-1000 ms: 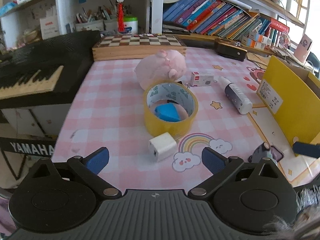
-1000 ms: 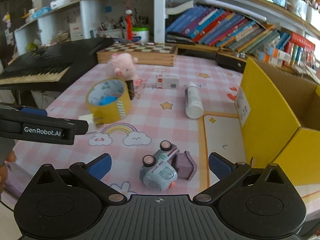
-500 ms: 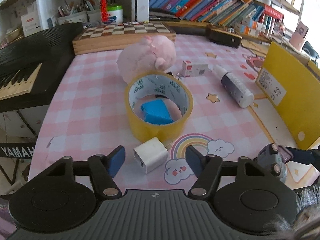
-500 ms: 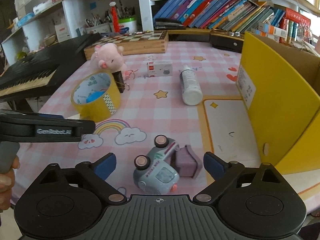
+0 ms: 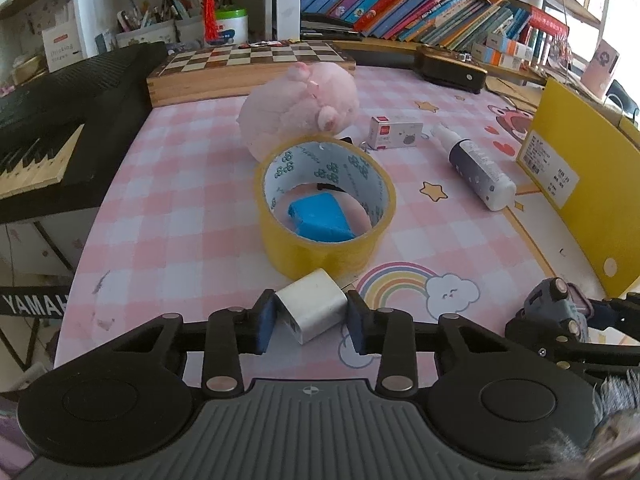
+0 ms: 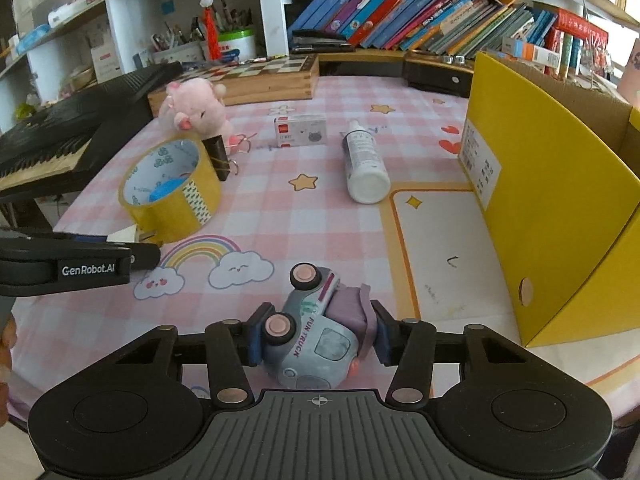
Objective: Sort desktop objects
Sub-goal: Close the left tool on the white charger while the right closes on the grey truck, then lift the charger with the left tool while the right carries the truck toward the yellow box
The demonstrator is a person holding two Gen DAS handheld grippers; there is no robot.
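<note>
The bench (image 5: 168, 208), under a pink checked mat, ran ahead of both tools. A keyboard (image 5: 52, 120) sat far to the left of the left tool. A yellow box (image 6: 552, 200) stood open just right of the right tool and ahead of it. A chessboard (image 5: 248, 68) lay far ahead, at the back of the bench. A pink plush (image 5: 300, 108) lay beyond the tape, well ahead of the left tool. The tape (image 5: 324, 208), a yellow roll lying flat, sat just ahead of the left tool, with a blue block (image 5: 320, 218) inside its ring. A white bottle (image 6: 366, 160) lay on its side, well ahead of the right tool. A small white carton (image 6: 300, 130) lay beyond it to the left.

The truck (image 6: 312, 336), a grey toy tipped on its side with a purple piece at its right, was between the pads of the right tool (image 6: 318, 334). Those jaws had just been closing; the left pad touched a wheel and the right pad met the purple piece, so the truck was gripped. The charger (image 5: 312, 310), a small white cube touching the near wall of the tape, sat between the pads of the left tool (image 5: 312, 320). Its jaws had just been closing too, and both pads pressed the cube's sides.
</note>
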